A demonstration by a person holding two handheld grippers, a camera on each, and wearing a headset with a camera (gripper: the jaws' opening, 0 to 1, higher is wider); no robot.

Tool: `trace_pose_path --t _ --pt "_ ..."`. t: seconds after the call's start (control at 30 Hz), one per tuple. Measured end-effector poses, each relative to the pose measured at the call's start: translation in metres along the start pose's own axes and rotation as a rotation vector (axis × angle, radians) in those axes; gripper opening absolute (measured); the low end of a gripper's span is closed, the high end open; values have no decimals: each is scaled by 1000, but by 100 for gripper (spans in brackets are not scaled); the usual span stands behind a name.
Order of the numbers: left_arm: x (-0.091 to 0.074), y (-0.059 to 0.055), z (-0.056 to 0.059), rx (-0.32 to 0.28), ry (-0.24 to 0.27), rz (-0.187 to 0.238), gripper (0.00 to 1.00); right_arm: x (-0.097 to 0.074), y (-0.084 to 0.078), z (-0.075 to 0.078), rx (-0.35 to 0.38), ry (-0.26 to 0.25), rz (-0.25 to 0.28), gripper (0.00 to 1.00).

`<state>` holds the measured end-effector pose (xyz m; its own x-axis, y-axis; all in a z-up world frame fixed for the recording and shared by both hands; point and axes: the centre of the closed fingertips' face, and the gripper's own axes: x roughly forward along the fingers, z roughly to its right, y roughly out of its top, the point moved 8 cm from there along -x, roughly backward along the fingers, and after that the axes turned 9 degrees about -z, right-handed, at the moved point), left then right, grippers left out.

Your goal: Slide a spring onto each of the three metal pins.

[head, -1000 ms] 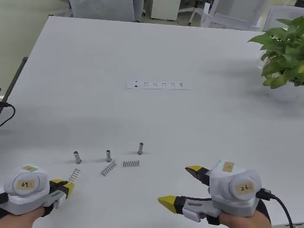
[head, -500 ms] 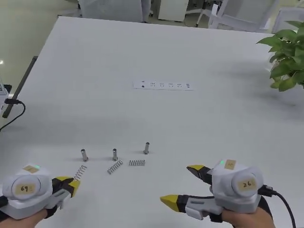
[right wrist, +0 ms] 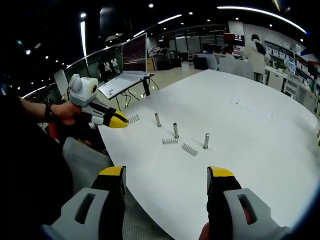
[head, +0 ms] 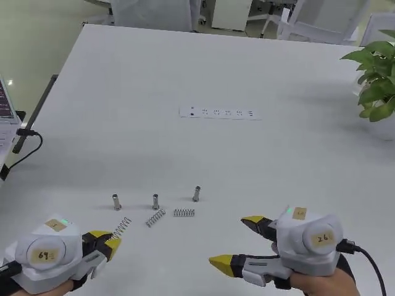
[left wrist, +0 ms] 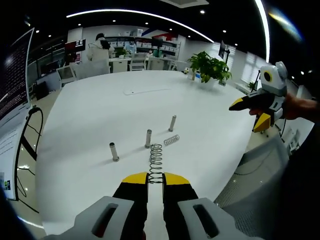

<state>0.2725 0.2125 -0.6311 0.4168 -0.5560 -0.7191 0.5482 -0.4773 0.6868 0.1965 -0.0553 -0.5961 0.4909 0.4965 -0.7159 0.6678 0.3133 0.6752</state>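
Three short metal pins stand upright in a row on the white table: left pin (head: pixel 116 201), middle pin (head: pixel 155 201), right pin (head: pixel 196 193). Two loose springs lie just in front of them, one slanted (head: pixel 155 217) and one lying crosswise (head: pixel 184 213). My left gripper (head: pixel 108 242) is near the table's front edge, shut on the end of a third spring (left wrist: pixel 156 159) that points toward the pins (left wrist: pixel 148 138). My right gripper (head: pixel 234 242) hovers open and empty to the right of the pins, its jaws wide apart (right wrist: pixel 166 172).
A white power strip (head: pixel 216 113) lies mid-table, far behind the pins. A potted plant (head: pixel 376 92) stands at the right edge. A black cable (head: pixel 24 142) and a laptop sit off the table's left side. Chairs stand beyond the far edge.
The head camera has shifted, moving the whole scene right. My left gripper with its spring has come slightly right, closer under the left pin. The right gripper stays open in about the same place.
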Motion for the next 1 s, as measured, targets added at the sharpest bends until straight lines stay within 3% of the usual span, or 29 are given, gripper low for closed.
trace_pose_path --t 0.53,0.8,1.0 --pt "-5 22 25 92 -61 49 3 6 16 -8 -57 70 10 58" --pt "-6 34 47 179 -107 69 3 11 40 -16 -68 152 83 46" --pt "-7 42 63 250 -147 82 3 21 53 -24 -72 202 108 40"
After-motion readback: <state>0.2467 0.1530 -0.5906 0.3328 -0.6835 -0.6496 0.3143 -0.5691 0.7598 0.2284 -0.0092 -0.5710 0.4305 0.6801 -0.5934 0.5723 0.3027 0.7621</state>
